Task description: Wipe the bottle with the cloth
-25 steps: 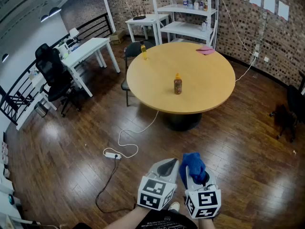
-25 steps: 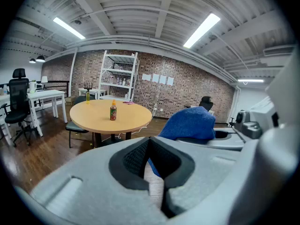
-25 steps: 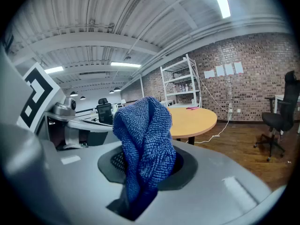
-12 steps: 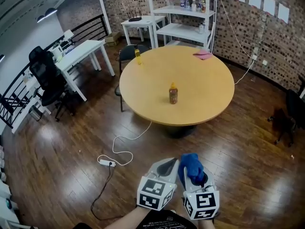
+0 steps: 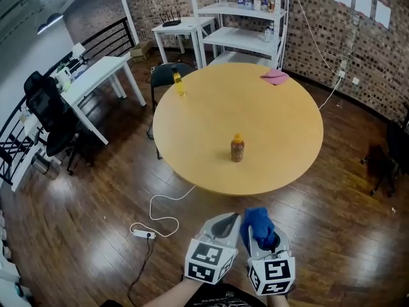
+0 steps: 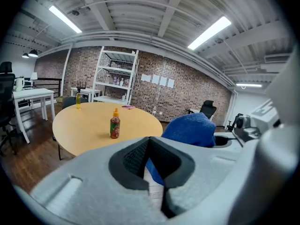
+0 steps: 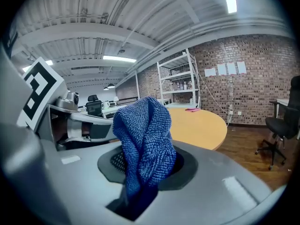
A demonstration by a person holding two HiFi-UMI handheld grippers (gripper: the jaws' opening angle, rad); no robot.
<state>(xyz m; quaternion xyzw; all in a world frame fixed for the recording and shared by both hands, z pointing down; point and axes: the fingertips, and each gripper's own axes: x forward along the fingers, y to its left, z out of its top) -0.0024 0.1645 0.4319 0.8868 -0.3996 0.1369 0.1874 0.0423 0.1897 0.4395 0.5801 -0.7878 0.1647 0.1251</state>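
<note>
The bottle [image 5: 237,149] with the orange cap is standing straight up on the round surface [image 5: 281,126], a little below the middle of the picture in the head view and close to the surface's lower edge. Both grippers are hanging at the bottom of that picture, over the dark wood floor [image 5: 96,216], well apart from the bottle. The left gripper [image 5: 223,221] is keeping its fingers pressed together with nothing between them. The right gripper [image 5: 261,234] is squeezing its fingers on the blue cloth [image 5: 255,217], which is puffing up out of them. The bottle is sitting up the picture from both grippers, nearly between them and a tiny bit more to the left gripper's side. In the left gripper view it is showing just left of the middle. In the right gripper view the blue cloth is filling the middle and I cannot see the bottle there. I think both grippers need to go up the picture toward the bottle, and the cloth should meet its tall side. A yellow bottle [image 5: 179,83] and a pink cloth [image 5: 274,76] are lying far off at the top edge of the surface.
</note>
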